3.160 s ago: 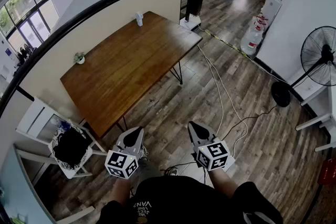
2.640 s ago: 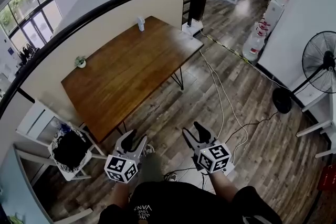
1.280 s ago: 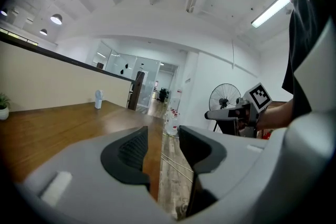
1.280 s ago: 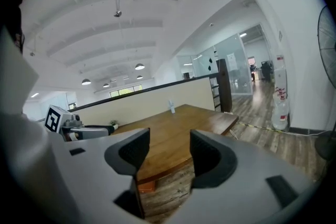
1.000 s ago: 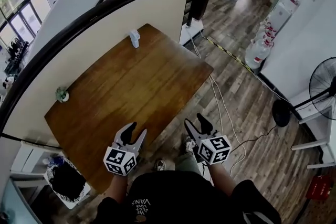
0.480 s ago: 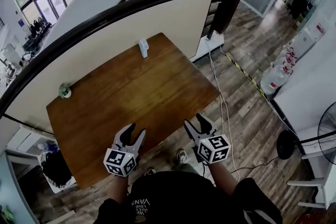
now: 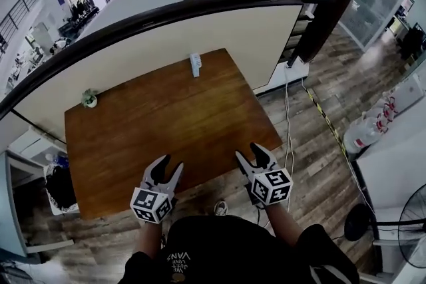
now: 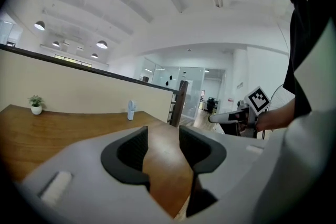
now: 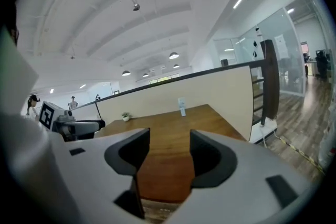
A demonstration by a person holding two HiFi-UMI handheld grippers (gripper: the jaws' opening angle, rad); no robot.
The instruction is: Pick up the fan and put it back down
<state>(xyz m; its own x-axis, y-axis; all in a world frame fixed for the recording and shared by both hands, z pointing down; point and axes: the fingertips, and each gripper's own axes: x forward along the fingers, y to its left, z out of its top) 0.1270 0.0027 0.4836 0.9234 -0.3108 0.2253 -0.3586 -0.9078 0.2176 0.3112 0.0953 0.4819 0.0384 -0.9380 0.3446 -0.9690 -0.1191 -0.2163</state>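
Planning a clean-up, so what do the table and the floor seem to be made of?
Table: looks like wood, warm brown with streaky grain and a soft sheen. Floor: grey-brown planks with seams, wood or laminate; cannot tell which.

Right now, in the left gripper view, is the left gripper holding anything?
No: the left gripper is open, and only the bare wooden table beyond shows in the gap between its jaws.

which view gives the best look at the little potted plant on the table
The left gripper view: the potted plant stands side-on, green leaves above a white pot. The head view shows it from above as a green blob at the table's far left corner. The right gripper view shows only a tiny speck.
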